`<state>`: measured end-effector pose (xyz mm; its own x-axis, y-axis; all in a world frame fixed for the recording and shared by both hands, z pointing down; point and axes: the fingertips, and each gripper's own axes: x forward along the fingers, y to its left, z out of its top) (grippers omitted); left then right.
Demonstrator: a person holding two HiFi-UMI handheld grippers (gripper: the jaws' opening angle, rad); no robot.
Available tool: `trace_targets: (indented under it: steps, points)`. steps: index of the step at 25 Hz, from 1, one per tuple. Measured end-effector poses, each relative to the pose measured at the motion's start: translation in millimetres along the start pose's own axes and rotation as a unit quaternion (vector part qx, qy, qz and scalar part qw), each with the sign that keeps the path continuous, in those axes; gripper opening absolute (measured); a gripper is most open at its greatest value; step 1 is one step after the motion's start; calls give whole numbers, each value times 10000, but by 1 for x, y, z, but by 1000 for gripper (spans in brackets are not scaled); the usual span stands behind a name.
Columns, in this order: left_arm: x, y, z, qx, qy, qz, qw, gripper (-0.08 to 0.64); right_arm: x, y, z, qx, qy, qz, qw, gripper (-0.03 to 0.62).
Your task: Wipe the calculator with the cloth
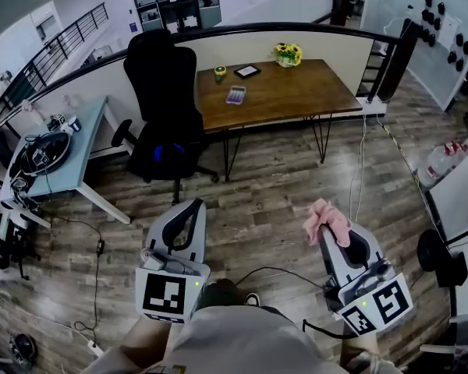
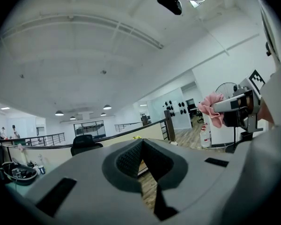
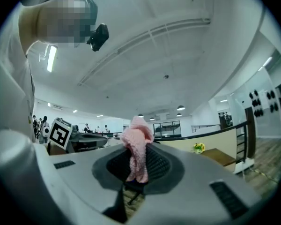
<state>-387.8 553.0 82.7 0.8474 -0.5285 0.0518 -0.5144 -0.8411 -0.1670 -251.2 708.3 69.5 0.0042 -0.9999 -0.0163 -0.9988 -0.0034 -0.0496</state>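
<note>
The calculator [image 1: 235,95], small and purple-grey, lies on the wooden table [image 1: 296,96] far ahead of me. My right gripper [image 1: 321,228] is shut on the pink cloth [image 1: 327,220], which bunches out past its tips; the cloth [image 3: 136,146] hangs between the jaws in the right gripper view and shows as a pink cloth [image 2: 213,108] at the right of the left gripper view. My left gripper [image 1: 195,206] is shut with nothing in it, its jaws meeting at the tips [image 2: 141,146]. Both grippers are held level over the wood floor, well short of the table.
On the table stand a yellow flower pot [image 1: 288,54], a small cup [image 1: 220,73] and a dark tablet [image 1: 247,72]. A black office chair [image 1: 165,115] stands at the table's left end. A light blue desk [image 1: 82,142] with cables is at left. Cables cross the floor [image 1: 281,201].
</note>
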Motion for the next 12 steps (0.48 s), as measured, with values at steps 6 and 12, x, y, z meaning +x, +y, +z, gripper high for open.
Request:
trace_targets:
  steps: [6,12]
  points:
    - [15,2,14,-117,-501,53,9987,430,-5,-14,-6,159,49,18,9999,54]
    - [37,7,5,-4,-511,133,9986,446,5,-34,-12,116,-20,-103,9999,54]
